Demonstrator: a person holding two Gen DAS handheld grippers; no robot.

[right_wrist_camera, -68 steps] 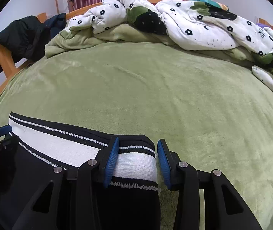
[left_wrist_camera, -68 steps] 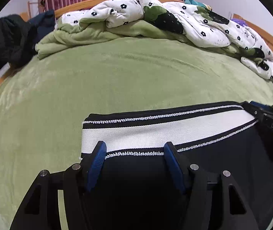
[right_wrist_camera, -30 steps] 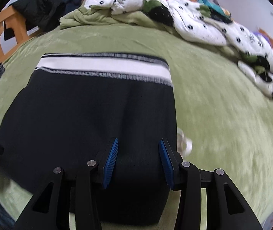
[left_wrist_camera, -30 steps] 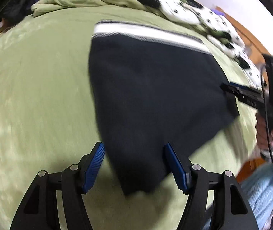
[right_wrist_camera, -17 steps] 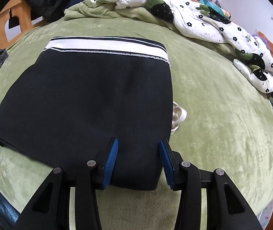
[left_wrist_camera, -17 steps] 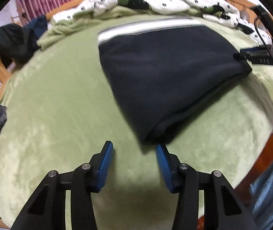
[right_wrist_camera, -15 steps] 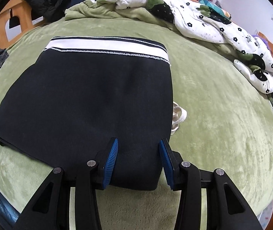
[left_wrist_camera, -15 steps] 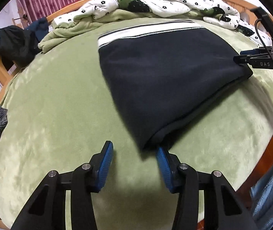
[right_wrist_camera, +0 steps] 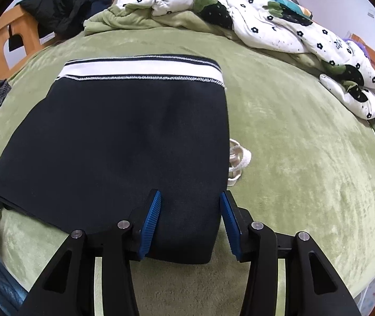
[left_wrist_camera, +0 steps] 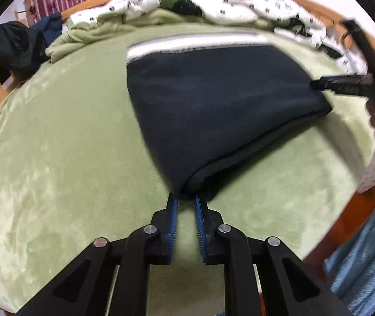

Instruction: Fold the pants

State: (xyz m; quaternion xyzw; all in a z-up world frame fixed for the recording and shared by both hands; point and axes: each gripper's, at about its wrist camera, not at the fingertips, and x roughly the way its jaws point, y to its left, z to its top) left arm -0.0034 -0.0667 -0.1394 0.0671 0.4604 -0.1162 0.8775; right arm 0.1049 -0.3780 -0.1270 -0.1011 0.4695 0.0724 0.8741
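At near bed edge: left claw [left_wrist_camera: 186,202] closing, pads narrow, pants [left_wrist_camera: 213,105] corner at tips; grip on cloth not confirmed. Right claw [right_wrist_camera: 189,205] spread, straddling near hem, not pinching. Pants lie folded flat on bed [right_wrist_camera: 306,158], waistband [right_wrist_camera: 140,72] far side. Risk: left pads shut on top layer only or miss corner, fold opens, layers slide on plush cover. White cord [right_wrist_camera: 237,163] pokes out right side, may snag. Farther: rumpled quilt [right_wrist_camera: 279,29], dark jacket [right_wrist_camera: 53,8] on frame, well apart, nothing blocking.
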